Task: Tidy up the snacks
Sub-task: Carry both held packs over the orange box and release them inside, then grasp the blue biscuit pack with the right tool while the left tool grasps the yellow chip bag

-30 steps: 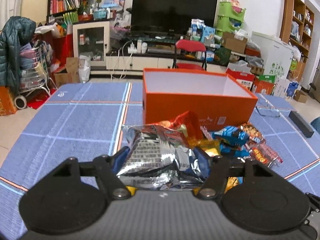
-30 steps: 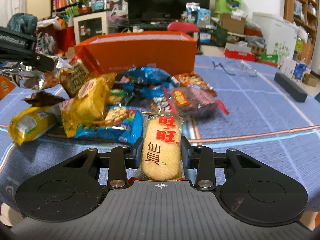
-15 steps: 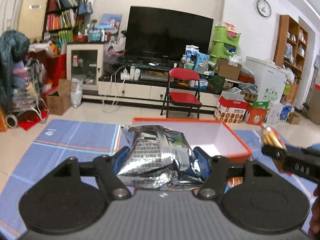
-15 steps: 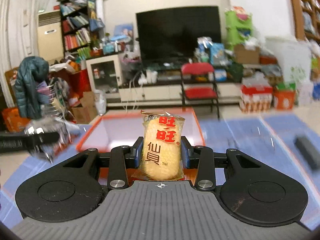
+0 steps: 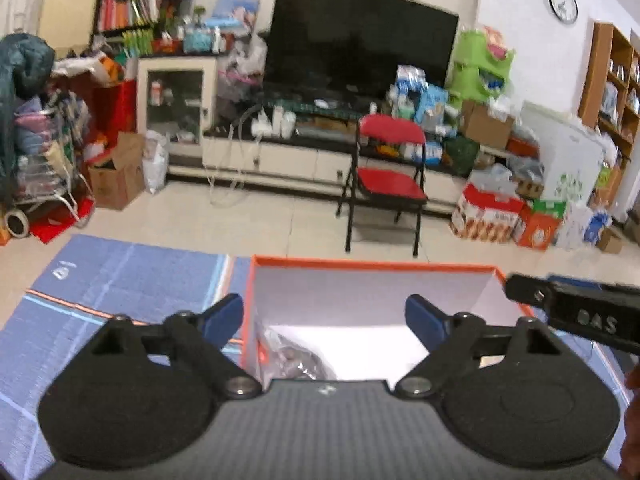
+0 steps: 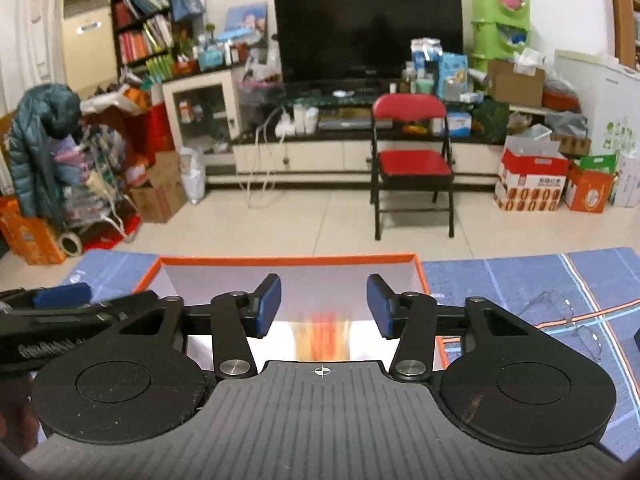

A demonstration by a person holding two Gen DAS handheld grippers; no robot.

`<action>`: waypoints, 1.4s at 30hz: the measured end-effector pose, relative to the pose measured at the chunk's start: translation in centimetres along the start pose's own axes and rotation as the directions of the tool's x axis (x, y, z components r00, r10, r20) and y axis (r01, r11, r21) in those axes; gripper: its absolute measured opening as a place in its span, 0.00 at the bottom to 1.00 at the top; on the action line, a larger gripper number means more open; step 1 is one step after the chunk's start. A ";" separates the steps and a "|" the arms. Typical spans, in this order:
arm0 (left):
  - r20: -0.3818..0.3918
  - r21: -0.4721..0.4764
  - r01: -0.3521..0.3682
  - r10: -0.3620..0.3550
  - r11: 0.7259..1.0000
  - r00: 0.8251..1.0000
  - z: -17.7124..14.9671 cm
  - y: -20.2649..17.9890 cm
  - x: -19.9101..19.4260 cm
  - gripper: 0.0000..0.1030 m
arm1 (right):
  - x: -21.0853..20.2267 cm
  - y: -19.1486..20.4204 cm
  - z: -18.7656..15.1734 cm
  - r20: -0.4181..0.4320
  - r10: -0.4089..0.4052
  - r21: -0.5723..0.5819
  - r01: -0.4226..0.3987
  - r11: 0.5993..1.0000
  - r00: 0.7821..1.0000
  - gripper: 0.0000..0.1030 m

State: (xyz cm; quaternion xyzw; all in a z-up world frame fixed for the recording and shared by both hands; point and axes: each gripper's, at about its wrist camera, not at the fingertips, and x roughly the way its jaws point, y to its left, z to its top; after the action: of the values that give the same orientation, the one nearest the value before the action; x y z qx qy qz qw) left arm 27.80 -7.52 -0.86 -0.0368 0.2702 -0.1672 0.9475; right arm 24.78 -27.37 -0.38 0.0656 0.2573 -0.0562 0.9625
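Observation:
An orange box with a white inside (image 5: 372, 266) stands on the blue cloth; it also shows in the right wrist view (image 6: 288, 258). My left gripper (image 5: 324, 316) is open and empty above the box's left part. The silver snack bag (image 5: 294, 360) lies inside the box below it. My right gripper (image 6: 324, 306) is open and empty above the box. The yellow rice cracker pack (image 6: 324, 336) is a blur below it, falling into the box. The other gripper shows at each view's edge.
A pair of glasses (image 6: 564, 320) lies on the blue table cloth (image 6: 540, 276) right of the box. Beyond the table stand a red folding chair (image 6: 412, 160), a TV and cluttered shelves.
Both grippers moved up over the box and opened. The silver bag dropped from the left gripper into the box. The rice cracker pack left the right gripper and is falling.

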 end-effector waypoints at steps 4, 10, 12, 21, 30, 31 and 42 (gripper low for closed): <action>0.054 -0.012 0.030 -0.029 0.999 0.998 -0.5 0.9 -4.9 0.85 | -5.4 -1.1 -2.2 0.087 0.026 0.029 -0.029 0.999 0.996 0.38; 0.081 -0.002 -0.056 0.056 0.998 0.995 -5.9 3.3 -13.2 0.90 | -14.3 -2.3 -10.2 0.160 0.001 0.035 -0.006 0.999 0.987 0.46; 0.070 -0.003 -0.103 0.103 0.995 0.992 -8.1 4.1 -14.8 0.91 | -15.7 -2.2 -12.7 0.134 -0.005 0.042 -0.001 0.999 0.991 0.47; 0.013 -0.002 -0.136 0.136 0.991 0.991 -12.3 5.4 -15.1 0.97 | -13.6 0.4 -15.1 0.055 0.023 -0.137 -0.015 0.990 0.998 0.54; -0.007 0.056 -0.149 0.150 0.987 0.989 -13.5 6.9 -14.3 0.98 | -7.4 0.5 -15.7 -0.041 0.157 -0.061 -0.159 0.985 0.987 0.62; -0.010 0.047 -0.137 0.138 0.989 0.990 -13.6 7.2 -14.4 0.98 | -7.0 0.8 -15.8 -0.046 0.158 -0.079 -0.161 0.984 0.986 0.62; -0.070 0.169 -0.099 0.112 0.981 0.991 -16.5 4.7 -14.3 0.99 | -3.0 0.7 -15.7 -0.102 0.156 -0.059 -0.163 0.985 0.982 0.70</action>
State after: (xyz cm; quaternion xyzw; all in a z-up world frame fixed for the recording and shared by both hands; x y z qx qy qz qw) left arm 9.08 2.04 -8.49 0.0627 0.2944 -0.1397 0.9433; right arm 14.60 -23.98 -12.26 0.0564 0.2995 0.0330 0.9518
